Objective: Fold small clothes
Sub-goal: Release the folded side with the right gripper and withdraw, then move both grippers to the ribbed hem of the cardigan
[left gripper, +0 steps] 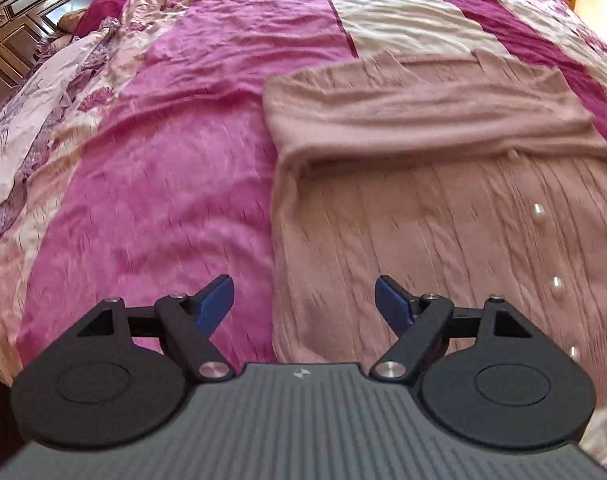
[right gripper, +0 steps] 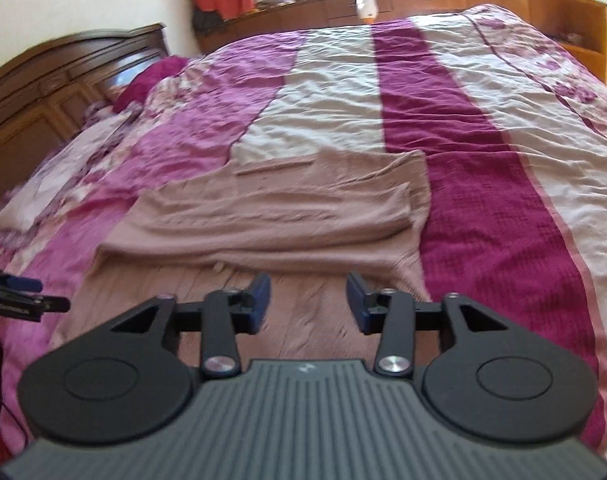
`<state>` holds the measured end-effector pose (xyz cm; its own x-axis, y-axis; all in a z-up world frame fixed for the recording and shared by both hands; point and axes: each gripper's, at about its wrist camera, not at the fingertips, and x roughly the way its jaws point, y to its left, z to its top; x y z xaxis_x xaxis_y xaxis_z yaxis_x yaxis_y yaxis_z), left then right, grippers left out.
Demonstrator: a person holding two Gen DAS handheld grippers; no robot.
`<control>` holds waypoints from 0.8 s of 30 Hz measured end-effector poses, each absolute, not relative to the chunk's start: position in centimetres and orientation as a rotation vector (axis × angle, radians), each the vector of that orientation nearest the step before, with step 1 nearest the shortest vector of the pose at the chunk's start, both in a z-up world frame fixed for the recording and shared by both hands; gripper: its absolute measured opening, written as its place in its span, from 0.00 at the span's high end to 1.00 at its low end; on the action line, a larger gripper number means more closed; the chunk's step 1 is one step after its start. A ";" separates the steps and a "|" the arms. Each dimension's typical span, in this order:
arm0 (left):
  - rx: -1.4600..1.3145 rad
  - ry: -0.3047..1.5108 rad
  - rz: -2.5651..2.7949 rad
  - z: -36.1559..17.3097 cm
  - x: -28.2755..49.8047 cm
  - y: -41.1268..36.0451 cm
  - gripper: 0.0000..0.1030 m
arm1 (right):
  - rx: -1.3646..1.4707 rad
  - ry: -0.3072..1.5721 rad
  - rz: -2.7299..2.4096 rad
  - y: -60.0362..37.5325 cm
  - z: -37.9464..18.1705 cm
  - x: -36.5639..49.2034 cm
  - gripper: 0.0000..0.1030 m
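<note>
A dusty-pink knitted sweater (left gripper: 443, 208) with pearl buttons (left gripper: 538, 211) lies flat on the bed, its sleeves folded across the chest. It also shows in the right wrist view (right gripper: 263, 216). My left gripper (left gripper: 303, 300) is open and empty, hovering over the sweater's near left edge. My right gripper (right gripper: 308, 300) is open and empty, above the sweater's lower body. The left gripper also shows at the left edge of the right wrist view (right gripper: 19, 294).
The bed is covered by a pink, magenta and cream striped quilt (right gripper: 475, 160). A dark wooden headboard (right gripper: 63, 76) and pillows (left gripper: 43, 92) are at the left. Wooden cabinets (right gripper: 483, 0) and a window stand beyond the bed.
</note>
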<state>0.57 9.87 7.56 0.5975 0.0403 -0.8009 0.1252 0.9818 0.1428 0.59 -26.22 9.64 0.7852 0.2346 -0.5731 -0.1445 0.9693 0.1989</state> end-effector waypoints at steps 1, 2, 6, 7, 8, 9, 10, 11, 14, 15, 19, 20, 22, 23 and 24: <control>0.197 0.939 -0.053 7.2 0.1 9.7 0.19 | 0.129 0.637 0.212 -25.9 9.5 0.0 0.46; 0.201 0.955 -0.058 6.7 -0.4 9.5 0.19 | 0.114 0.639 0.219 -25.5 9.4 -0.6 0.46; 0.251 0.998 -0.058 5.2 -1.3 8.4 0.19 | 0.083 0.674 0.278 -24.7 8.3 -2.2 0.46; 0.274 1.002 -0.048 4.9 -1.6 8.1 0.19 | 0.075 0.686 0.288 -24.4 8.0 -2.5 0.46; 0.293 1.002 -0.036 4.7 -1.9 8.0 0.19 | 0.065 0.697 0.293 -24.2 7.7 -2.8 0.46; 0.314 1.000 -0.023 4.6 -2.3 7.8 0.19 | 0.054 0.706 0.297 -23.9 7.4 -3.2 0.46; 0.333 0.997 -0.012 4.5 -2.8 7.8 0.19 | 0.040 0.713 0.301 -23.6 7.2 -3.6 0.46; 0.346 0.991 -0.005 4.5 -3.2 8.0 0.19 | 0.027 0.720 0.306 -23.4 7.0 -3.9 0.46; 0.375 0.976 0.035 4.7 -4.6 8.9 0.19 | -0.021 0.736 0.326 -22.7 6.6 -4.9 0.46; 0.381 0.971 0.052 4.8 -5.1 9.3 0.19 | -0.037 0.738 0.333 -22.5 6.6 -5.1 0.46; 0.380 0.948 0.082 5.3 -6.7 11.1 0.17 | -0.087 0.747 0.355 -22.1 6.4 -6.2 0.46; 0.380 0.945 0.081 5.5 -7.0 11.3 0.17 | -0.095 0.751 0.362 -22.0 6.4 -6.4 0.46; 0.400 0.934 0.079 5.8 -7.5 11.1 0.17 | -0.116 0.763 0.378 -21.8 6.3 -6.6 0.46; 0.417 0.918 0.075 6.1 -7.8 10.8 0.17 | -0.128 0.768 0.383 -21.8 6.3 -6.8 0.46; 0.433 0.902 0.068 6.4 -8.0 10.4 0.17 | -0.144 0.772 0.388 -21.6 6.4 -7.0 0.46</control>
